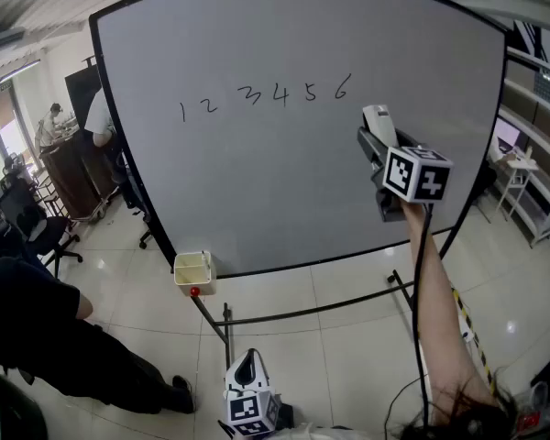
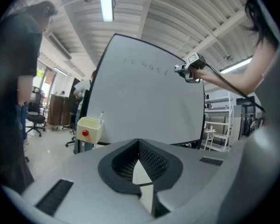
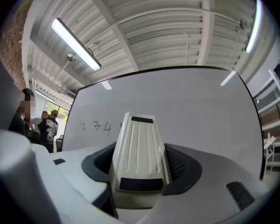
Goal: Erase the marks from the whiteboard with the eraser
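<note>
Holding the eraser [image 3: 140, 148] lengthwise, the right gripper [image 3: 141, 171] has its jaws closed against the cream, ribbed body, one on each side, with the narrow end pointing at the whiteboard [image 1: 284, 191]. In the head view the eraser is raised in front of the board's right half, just below and to the right of the last digit of the marks [image 1: 266, 97] — a handwritten row, 1 to 6, across the board's upper part. Whether the eraser touches the board's surface cannot be told. All six digits are intact.

The left gripper [image 2: 139, 164] hangs low, well below the board's bottom edge and apart from it. Its jaws are drawn together at the tips with nothing between them.

A small yellow box [image 1: 192, 269] with a red knob on its front sits at the board's lower left corner. A person in dark clothes [image 1: 46, 333] stands off the board's left side, near its stand.
</note>
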